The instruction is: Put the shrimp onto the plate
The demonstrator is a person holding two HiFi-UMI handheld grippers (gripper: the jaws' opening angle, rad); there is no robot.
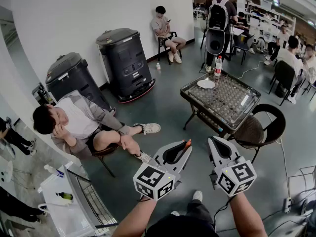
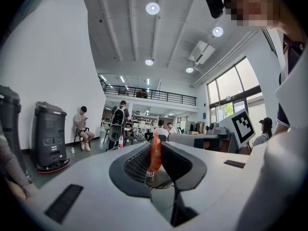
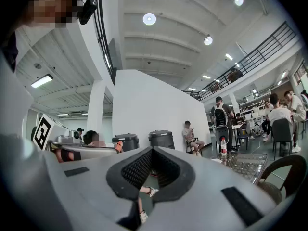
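Note:
An orange-red shrimp (image 2: 155,152) stands upright, pinched between the jaws of my left gripper (image 2: 154,144). In the head view the shrimp (image 1: 187,143) shows as a small orange tip at the end of the left gripper (image 1: 184,149), held in the air well short of the table. A white plate (image 1: 206,84) lies at the far left corner of the glass-topped table (image 1: 232,102), next to a bottle with a red label (image 1: 218,66). To the right of the left one, my right gripper (image 1: 213,140) is also raised; its jaws are shut with nothing between them (image 3: 152,151).
A person sits slumped on a chair (image 1: 79,125) at the left. Two black wheeled machines (image 1: 126,58) stand against the wall. A dark round chair (image 1: 264,127) is at the table's near right side. A white wire cart (image 1: 66,201) stands at the lower left. Other people sit and stand beyond the table.

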